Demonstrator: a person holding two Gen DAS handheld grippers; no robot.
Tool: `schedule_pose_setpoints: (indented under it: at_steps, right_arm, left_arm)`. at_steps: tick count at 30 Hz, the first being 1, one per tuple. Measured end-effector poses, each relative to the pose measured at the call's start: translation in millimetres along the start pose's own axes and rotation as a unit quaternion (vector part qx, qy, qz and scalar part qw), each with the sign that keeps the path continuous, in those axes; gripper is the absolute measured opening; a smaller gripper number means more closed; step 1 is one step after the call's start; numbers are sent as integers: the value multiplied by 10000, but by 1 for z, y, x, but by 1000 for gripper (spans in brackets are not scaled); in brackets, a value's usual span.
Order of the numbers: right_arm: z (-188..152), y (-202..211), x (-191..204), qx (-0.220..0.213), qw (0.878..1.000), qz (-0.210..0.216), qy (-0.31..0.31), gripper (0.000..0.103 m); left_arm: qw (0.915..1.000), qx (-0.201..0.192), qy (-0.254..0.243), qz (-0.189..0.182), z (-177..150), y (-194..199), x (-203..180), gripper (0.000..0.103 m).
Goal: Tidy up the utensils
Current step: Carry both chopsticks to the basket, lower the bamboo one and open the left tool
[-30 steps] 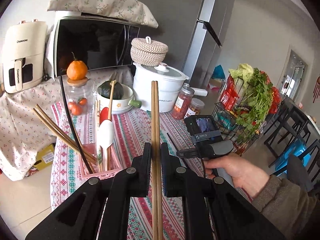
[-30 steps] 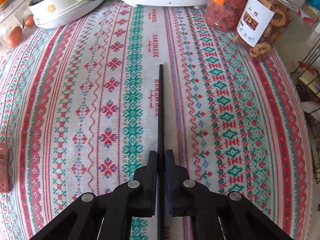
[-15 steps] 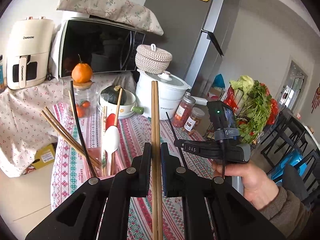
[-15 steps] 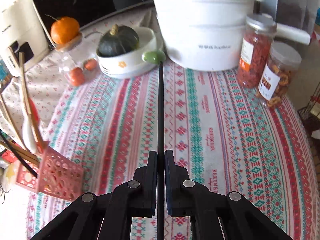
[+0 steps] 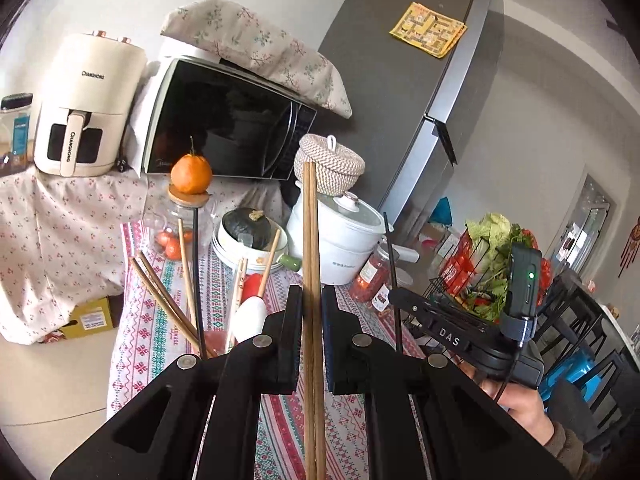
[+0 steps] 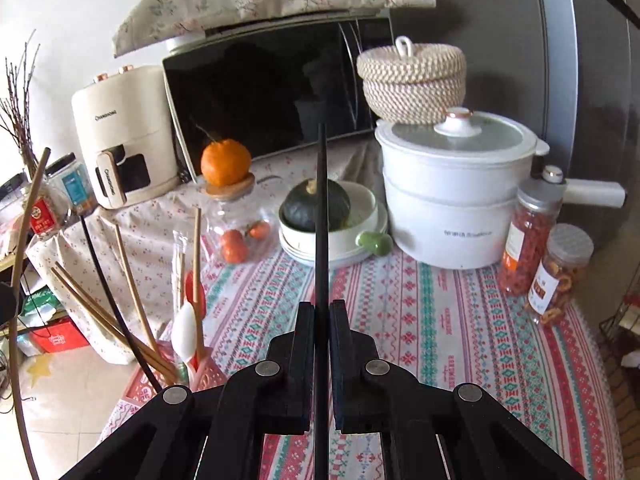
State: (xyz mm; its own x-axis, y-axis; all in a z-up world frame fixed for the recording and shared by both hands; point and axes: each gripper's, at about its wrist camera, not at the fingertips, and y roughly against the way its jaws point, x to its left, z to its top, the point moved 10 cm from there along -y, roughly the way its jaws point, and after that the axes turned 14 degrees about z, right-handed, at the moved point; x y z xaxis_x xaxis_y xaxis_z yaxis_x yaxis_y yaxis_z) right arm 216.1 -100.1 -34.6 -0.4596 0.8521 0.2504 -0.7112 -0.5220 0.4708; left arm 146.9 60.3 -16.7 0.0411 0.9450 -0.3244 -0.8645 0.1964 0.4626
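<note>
Left gripper, black two-finger tool: jaws pressed onto a pair of brown wooden chopsticks that run straight toward 12 o'clock, tips up in front of the woven basket.

Right gripper, black two-finger tool: jaws pinching a single thin black chopstick that points toward 12 o'clock. In the left wrist view it sits at 3 o'clock, carried by a person's hand in a brownish sleeve.

Pink perforated plastic utensil holder, at 9 o'clock on the near left part of the table: contains more brown wooden chopsticks, one black chopstick, a white spoon and a partly hidden red utensil, all leaning.

Tablecloth, red, green and white patterned bands, covering the table.

Middle ground: clear glass jar with a wooden lid, small tomatoes inside and an orange on top, at 11 o'clock; white bowl holding a dark green squash, at 12 o'clock; white lidded electric pot, at 1 o'clock; two clear jars of dried goods, at 2 o'clock.

Far: woven lidded basket behind the pot; black-door microwave under a floral cloth; cream air fryer, at 10 o'clock; grey refrigerator.
</note>
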Motion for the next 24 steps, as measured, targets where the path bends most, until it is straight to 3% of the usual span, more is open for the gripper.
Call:
schedule_pose_setpoints:
  at_steps: [8,11,19,24]
  right_arm:
    - [23,23,32,-781,9954,448,324,5]
    - [25,28,43,-942,9930,618,346,5]
    - [22,26,61,-1035,9901,759,568,6]
    - [20,23,58,-1038,9903,734,557,6]
  left_arm:
    - [9979,-556,269,203,29,-16,16,9]
    - [9951,-864,176,451,34,-28,21,9]
    - [9822,-1524,-190,1080,34,-60,33,9]
    - [9750,-1699,-305,1400,28,-73,39,9]
